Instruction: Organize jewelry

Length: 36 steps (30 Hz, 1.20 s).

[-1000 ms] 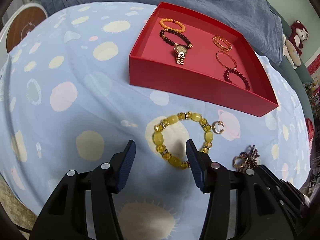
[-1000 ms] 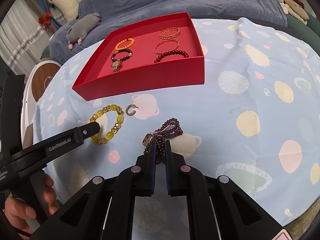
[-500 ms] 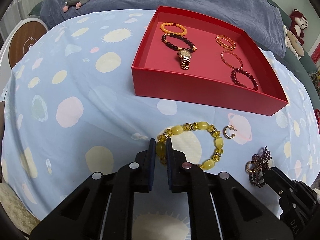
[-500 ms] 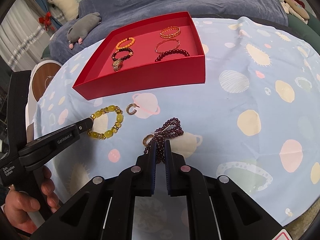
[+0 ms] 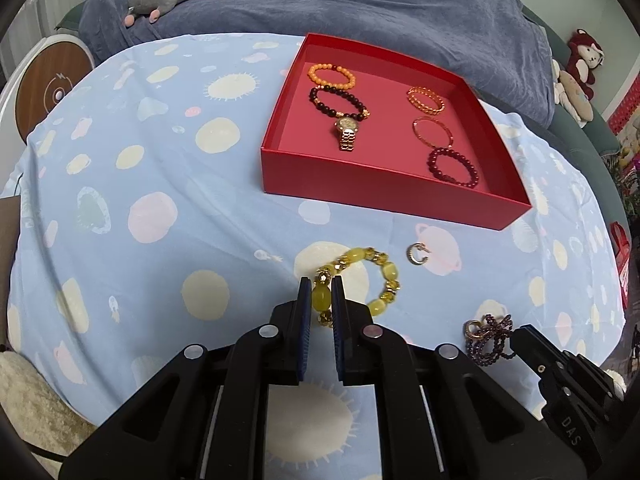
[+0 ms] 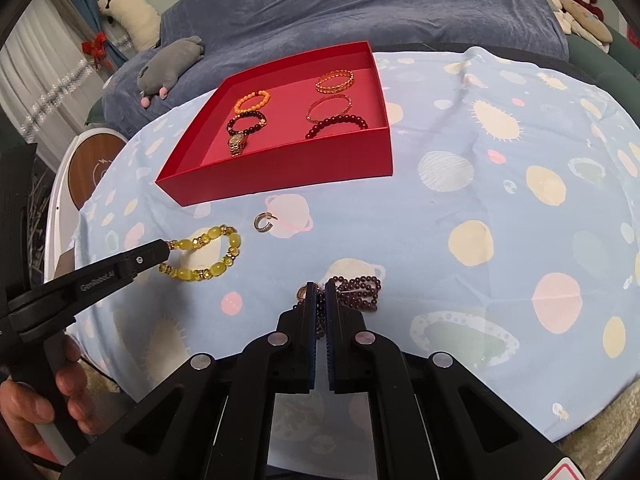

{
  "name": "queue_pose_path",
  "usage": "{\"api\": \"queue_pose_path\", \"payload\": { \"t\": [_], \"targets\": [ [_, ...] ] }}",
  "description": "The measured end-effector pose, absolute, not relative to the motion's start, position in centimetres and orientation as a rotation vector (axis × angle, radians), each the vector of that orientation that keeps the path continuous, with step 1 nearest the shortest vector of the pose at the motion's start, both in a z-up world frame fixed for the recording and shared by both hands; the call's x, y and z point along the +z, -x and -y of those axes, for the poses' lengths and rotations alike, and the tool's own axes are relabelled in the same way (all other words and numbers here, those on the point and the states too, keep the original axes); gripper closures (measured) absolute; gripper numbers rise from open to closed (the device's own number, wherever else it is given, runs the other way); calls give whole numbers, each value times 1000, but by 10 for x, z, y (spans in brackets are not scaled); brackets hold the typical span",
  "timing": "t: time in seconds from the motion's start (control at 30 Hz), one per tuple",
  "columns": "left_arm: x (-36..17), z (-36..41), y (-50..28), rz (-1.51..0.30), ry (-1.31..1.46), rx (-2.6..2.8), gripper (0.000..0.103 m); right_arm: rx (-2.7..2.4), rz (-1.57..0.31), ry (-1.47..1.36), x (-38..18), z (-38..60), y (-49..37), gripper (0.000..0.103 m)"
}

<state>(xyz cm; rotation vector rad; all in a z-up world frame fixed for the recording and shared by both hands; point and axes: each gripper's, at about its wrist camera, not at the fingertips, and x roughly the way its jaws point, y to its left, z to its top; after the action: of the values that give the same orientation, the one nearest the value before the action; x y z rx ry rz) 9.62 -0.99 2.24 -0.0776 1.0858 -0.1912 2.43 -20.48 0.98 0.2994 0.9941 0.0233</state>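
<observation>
Yellow bead bracelet [image 5: 357,283] lies on the counter before the red tray [image 5: 384,190] — left claw [image 5: 321,294] pinches one bead; slick, floppy strand. Right claw [image 6: 321,300] nips the dark beads [image 6: 358,287].

Yellow bracelet [image 5: 360,280]: glossy translucent beads, gold-metal spacers. Dark bead string [image 6: 352,292]: polished beads. Watch [image 5: 347,133]: shiny gold metal. Red tray [image 5: 360,184]: matt card. Counter [image 5: 160,184] cover: soft printed cloth. Left tongs [image 5: 321,286]: matt black plastic, ribbed blue pads [image 5: 304,320].
</observation>
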Motion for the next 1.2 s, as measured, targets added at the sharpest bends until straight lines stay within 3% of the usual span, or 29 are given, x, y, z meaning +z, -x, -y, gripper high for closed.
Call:
{"api": "queue_pose_path", "payload": {
  "t": [0.57,0.8,0.9,1.1,1.17,1.2],
  "targets": [
    [40,15,-65,-1075,90,-253,93,-30,-956,-355,18,225,-5,99],
    [41,15,-66,-1076,92,-253,93,-20,-973,-313,16,220,12,68],
    [38,14,-66,-1085,95,-248,93,-16,-1006,-323,8,218,20,63],
    [33,12,-65,-1098,101,-244,93,-21,-1091,-309,-13,210,13,62],
    [33,12,-65,-1097,99,-246,93,-15,-1103,-310,-17,208,10,70],
    [33,12,-65,-1098,101,-247,93,-5,-1103,-302,-19,206,8,87]
  ]
}}
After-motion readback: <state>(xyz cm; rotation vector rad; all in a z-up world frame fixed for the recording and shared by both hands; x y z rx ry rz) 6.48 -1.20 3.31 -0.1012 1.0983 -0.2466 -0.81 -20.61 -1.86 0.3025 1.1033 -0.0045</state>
